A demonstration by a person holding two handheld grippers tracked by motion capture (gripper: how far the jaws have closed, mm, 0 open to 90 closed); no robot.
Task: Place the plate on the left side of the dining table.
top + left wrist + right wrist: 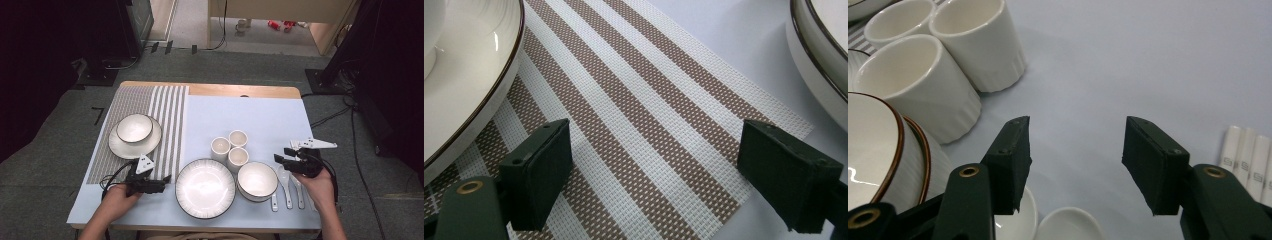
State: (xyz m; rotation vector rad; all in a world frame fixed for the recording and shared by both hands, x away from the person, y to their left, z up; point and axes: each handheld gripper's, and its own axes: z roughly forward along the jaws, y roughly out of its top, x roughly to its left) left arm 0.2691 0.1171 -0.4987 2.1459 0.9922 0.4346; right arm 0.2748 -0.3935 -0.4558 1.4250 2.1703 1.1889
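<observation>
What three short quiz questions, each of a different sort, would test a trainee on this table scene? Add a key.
1. How many cups stand in the cluster behind the large plate?
2. True or false: the right gripper has a spoon clamped between its jaws.
3. What lies beneath the left gripper? A) a bare wooden board B) the striped placemat C) a folded napkin

Key:
1. Three.
2. False: its jaws stand apart with nothing between them, above the spoons that lie beside the stacked bowls.
3. B.
</observation>
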